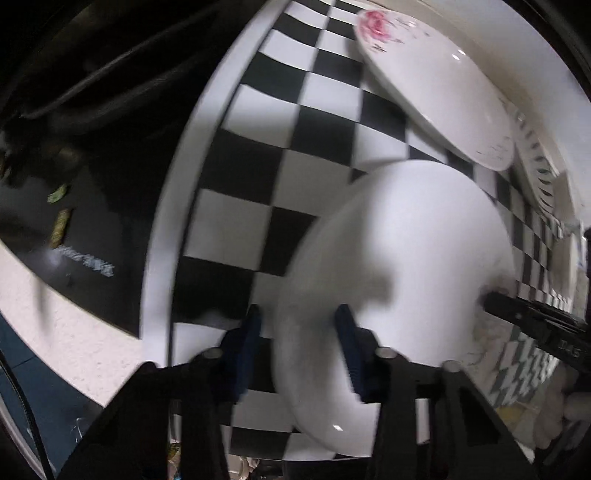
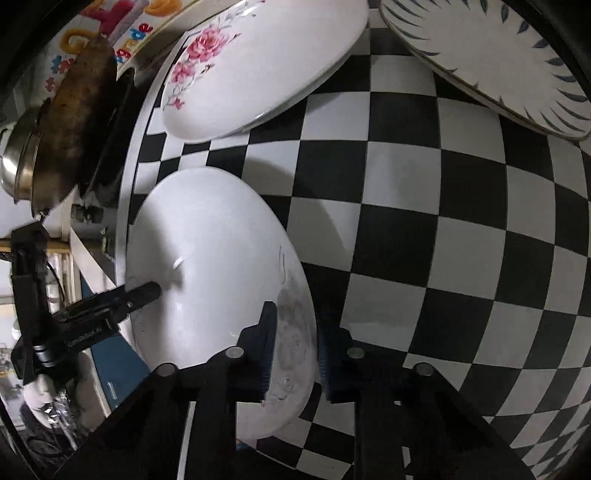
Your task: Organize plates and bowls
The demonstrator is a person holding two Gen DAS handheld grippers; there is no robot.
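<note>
A plain white plate is held tilted above the black-and-white checkered mat. My left gripper straddles its near rim, one blue finger on each side, closed on it. My right gripper grips the opposite rim of the same plate. Each gripper shows in the other's view: the right one's finger and the left one's finger. A white plate with pink flowers lies farther back and also shows in the left wrist view. A plate with blue leaf marks lies at the back right.
A dark pan and a metal pot stand beyond the mat's left edge. A colourful printed sheet lies behind them. A black surface and a speckled white counter lie left of the mat in the left wrist view.
</note>
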